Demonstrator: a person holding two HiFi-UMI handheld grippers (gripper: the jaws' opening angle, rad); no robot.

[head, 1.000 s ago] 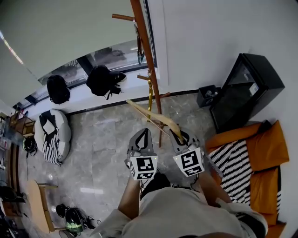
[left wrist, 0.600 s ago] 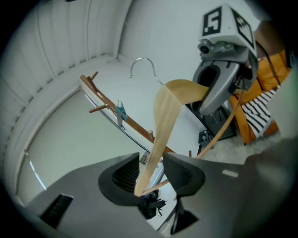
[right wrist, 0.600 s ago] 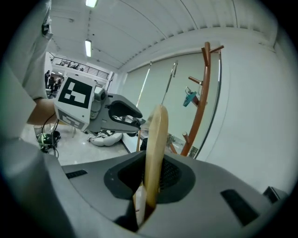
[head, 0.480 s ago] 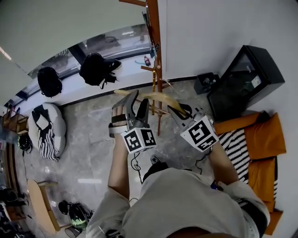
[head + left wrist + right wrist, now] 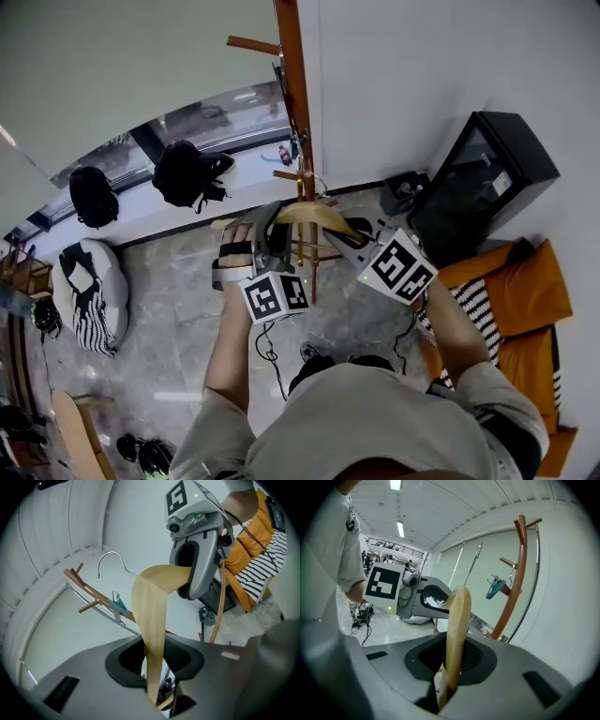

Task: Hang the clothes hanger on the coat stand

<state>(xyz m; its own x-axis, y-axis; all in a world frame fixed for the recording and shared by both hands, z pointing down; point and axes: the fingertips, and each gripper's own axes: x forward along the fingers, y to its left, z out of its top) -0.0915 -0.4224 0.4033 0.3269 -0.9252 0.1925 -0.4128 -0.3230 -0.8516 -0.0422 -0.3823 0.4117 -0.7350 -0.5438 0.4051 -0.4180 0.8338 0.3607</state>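
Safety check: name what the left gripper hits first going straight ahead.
Probably the coat stand, crossing behind the hanger on which the left gripper has just been closing its jaws; depth is unclear.

The coat stand runs past the top edge; both ends of the hanger disappear between the jaws.

Grey marble-tile floor: coat stand stands on it by the wall, black cabinet at right w/ small black box just beside it, orange sofa nearer the person, striped beanbag at left, black cable near centre, wooden table bottom-left
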